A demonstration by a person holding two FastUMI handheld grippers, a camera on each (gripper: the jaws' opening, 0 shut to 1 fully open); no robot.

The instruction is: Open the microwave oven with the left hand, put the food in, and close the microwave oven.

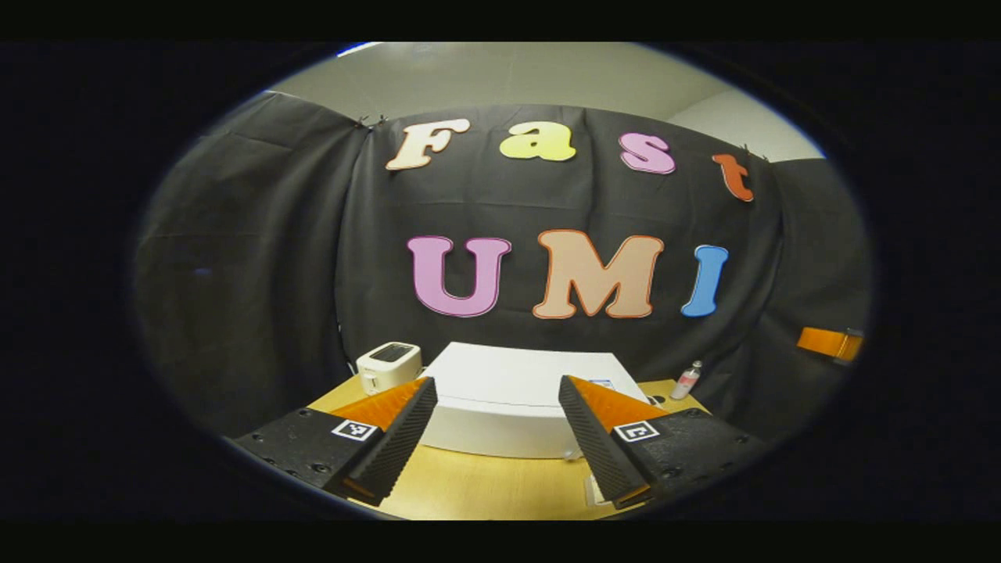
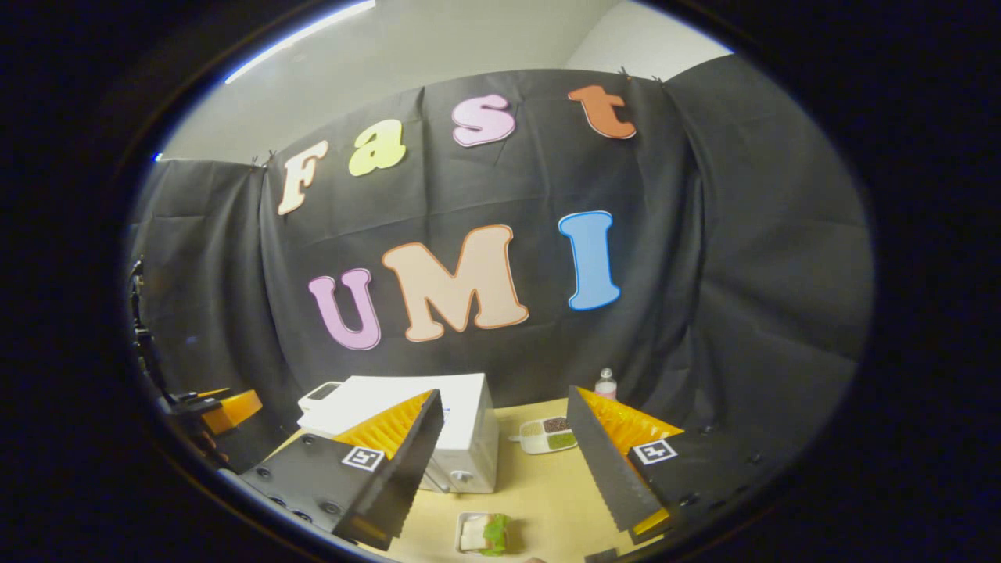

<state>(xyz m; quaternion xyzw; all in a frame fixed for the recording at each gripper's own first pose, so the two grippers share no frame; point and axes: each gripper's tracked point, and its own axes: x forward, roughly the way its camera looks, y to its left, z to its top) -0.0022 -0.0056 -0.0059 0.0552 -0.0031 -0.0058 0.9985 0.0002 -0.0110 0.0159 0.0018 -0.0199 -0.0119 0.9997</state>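
So far we hold both claws spread and empty: left claw, right claw. Microwave sits shut on the worktop; the food lies in front. Approaching from above, we might miss its door.

Bare surface lies before the microwave; a food tray sits at its near edge.
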